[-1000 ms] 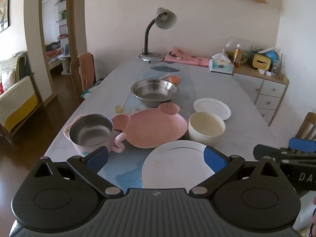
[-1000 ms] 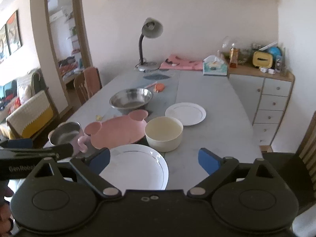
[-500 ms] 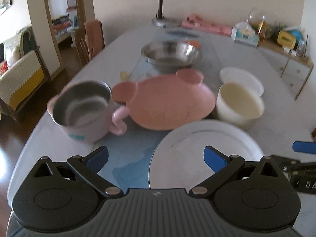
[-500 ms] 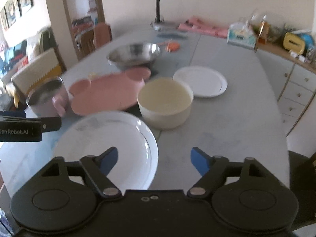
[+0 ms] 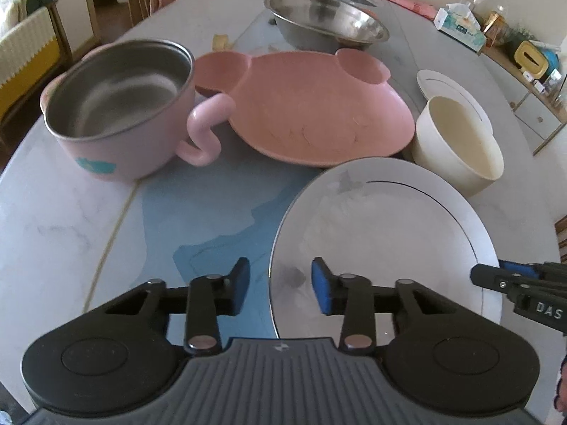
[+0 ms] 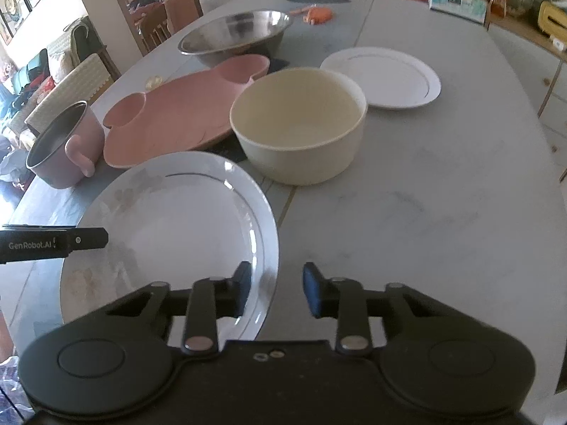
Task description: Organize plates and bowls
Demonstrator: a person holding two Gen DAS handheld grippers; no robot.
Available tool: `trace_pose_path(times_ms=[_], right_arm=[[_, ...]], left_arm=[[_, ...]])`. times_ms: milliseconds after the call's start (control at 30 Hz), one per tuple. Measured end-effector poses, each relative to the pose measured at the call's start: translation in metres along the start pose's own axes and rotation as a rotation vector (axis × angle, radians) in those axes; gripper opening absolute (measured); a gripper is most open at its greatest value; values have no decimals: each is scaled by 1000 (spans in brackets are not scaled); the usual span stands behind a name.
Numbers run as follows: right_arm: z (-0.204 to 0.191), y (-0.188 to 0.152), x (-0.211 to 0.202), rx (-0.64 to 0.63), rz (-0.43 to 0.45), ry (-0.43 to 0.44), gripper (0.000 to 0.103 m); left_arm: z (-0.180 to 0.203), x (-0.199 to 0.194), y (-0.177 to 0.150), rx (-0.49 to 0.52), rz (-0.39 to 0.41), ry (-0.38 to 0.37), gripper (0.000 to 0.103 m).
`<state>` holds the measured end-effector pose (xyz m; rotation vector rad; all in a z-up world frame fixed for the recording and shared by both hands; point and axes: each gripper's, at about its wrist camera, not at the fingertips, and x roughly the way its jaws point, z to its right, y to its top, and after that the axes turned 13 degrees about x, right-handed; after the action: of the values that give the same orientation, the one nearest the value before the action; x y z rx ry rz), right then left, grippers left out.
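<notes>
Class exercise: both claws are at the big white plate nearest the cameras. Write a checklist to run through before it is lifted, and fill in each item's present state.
1. Left claw straddles the big white plate rim, jaws closing: ok.
2. Right claw straddles the opposite rim, jaws closing: ok.
3. Pads pressing the rim: not ok, gaps show.
4. Plate carries nothing: ok.
5. Cream bowl clear of the plate: cannot tell, very close.
6. Pink plate not overlapping it: cannot tell.
</notes>
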<state>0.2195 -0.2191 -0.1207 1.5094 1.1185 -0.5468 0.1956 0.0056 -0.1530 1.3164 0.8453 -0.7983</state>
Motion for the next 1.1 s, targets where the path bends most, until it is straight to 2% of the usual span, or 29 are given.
trace_pose_path(times_ms=[67,167,400,767,1100], right_arm=[[1,0,1,17,-11,8,20],[-1,0,3,31,-15,12,14],[-3,-2,-1,63,-12,-10,12],[-8,-30,-17,85,-17,-32,12],[-26,-70,-31,86,-36,-10,12]], left_arm=[[0,0,-2,2,-10,-14,31],[2,0,-3,17,-17,-32,22],[2,-6,-5,43,-10,-24,17],[0,-18,-25,73,-20,-49,15],[-15,-40,-56,103,-20,-34,15]])
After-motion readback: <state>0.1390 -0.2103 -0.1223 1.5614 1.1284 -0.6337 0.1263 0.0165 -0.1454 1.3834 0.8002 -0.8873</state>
